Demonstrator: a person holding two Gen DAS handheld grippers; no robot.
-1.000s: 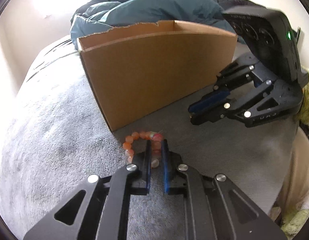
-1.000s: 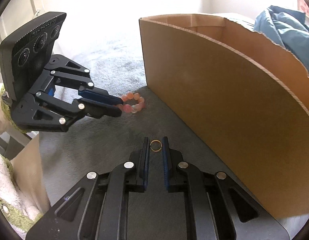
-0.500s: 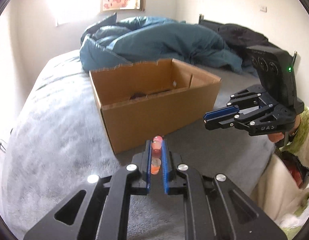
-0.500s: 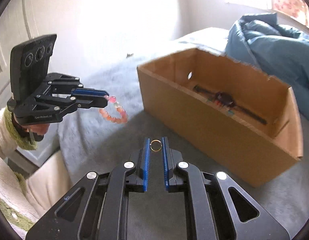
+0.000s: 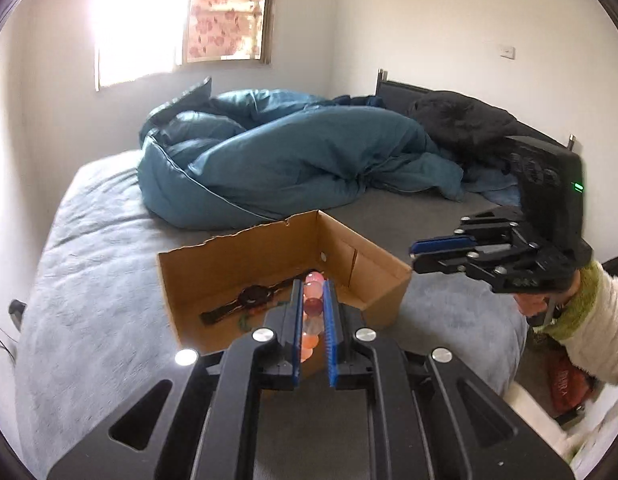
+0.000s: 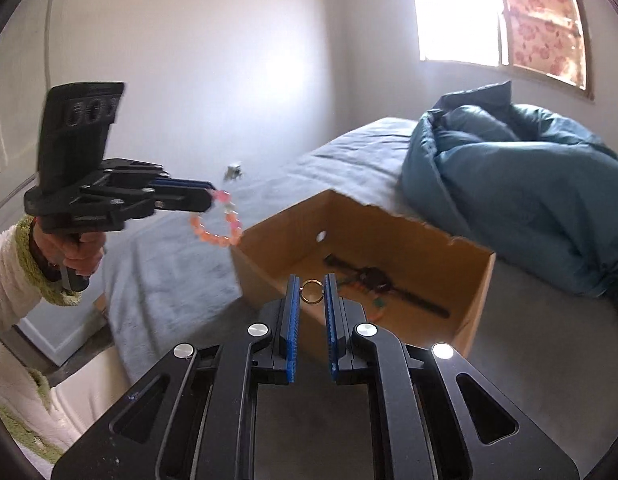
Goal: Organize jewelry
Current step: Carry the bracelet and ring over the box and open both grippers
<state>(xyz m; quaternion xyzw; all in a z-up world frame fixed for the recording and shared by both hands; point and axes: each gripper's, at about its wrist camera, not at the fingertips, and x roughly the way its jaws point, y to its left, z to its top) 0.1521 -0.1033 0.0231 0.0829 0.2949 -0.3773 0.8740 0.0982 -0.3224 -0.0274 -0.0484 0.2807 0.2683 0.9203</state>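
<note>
The left gripper (image 5: 313, 312) jaws pinch the light, floppy pink bead bracelet (image 6: 219, 222) and the right gripper (image 6: 311, 308) jaws squeeze the tiny, slippery gold ring (image 6: 311, 291), both above the brown cardboard box (image 6: 389, 232).

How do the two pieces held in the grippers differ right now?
The bead bracelet is a loop of pink and orange beads; the ring is one thin gold band, much smaller. The bracelet hangs below the left gripper, pinched at its top; the ring sits wholly between the right gripper fingers. Both are held clear of the bed, near the cardboard box.
</note>
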